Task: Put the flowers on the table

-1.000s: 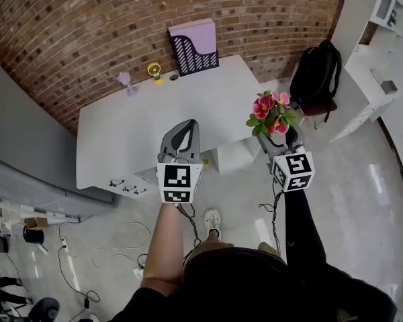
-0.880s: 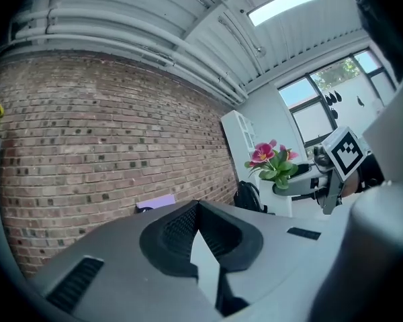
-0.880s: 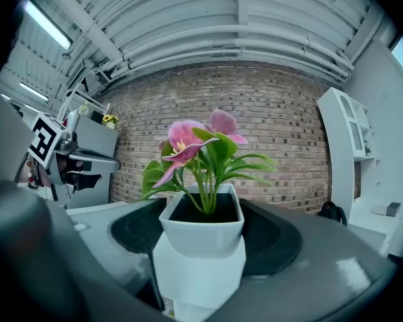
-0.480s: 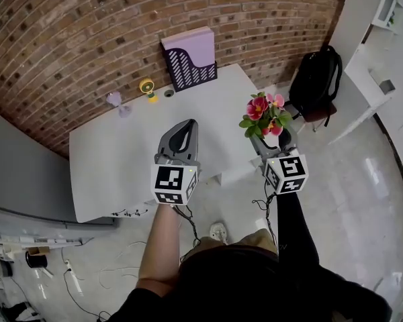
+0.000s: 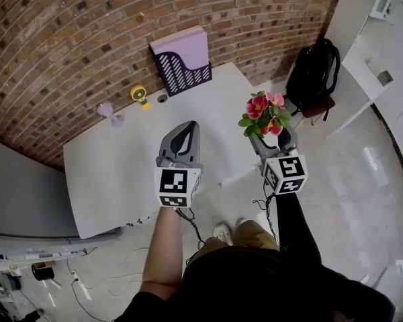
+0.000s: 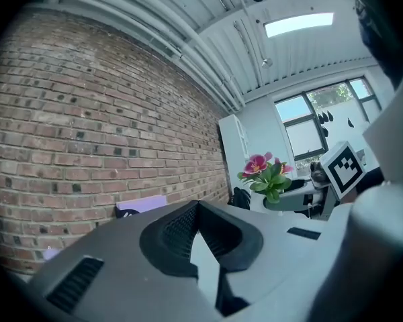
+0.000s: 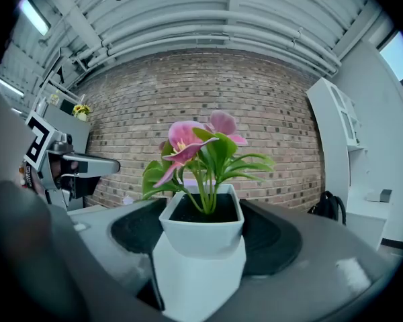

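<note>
Pink flowers with green leaves (image 5: 264, 115) stand in a small white pot (image 7: 202, 228). My right gripper (image 5: 275, 142) is shut on the pot and holds it upright in the air, just off the right front corner of the white table (image 5: 114, 166). In the right gripper view the flowers (image 7: 200, 146) rise between the jaws. My left gripper (image 5: 179, 139) hovers over the table's front part, its jaws shut together with nothing between them; the left gripper view shows the flowers (image 6: 266, 174) off to its right.
A purple and black file holder (image 5: 181, 62) stands at the table's back edge by the brick wall, with a small yellow object (image 5: 140, 94) and a pale purple one (image 5: 110, 113) to its left. A black backpack (image 5: 312, 69) sits beside white shelving at the right.
The view has shifted so the table sits lower and nearer beneath both grippers. The flower pot stays in the right gripper, now closer to the table's corner. The left gripper remains shut.
</note>
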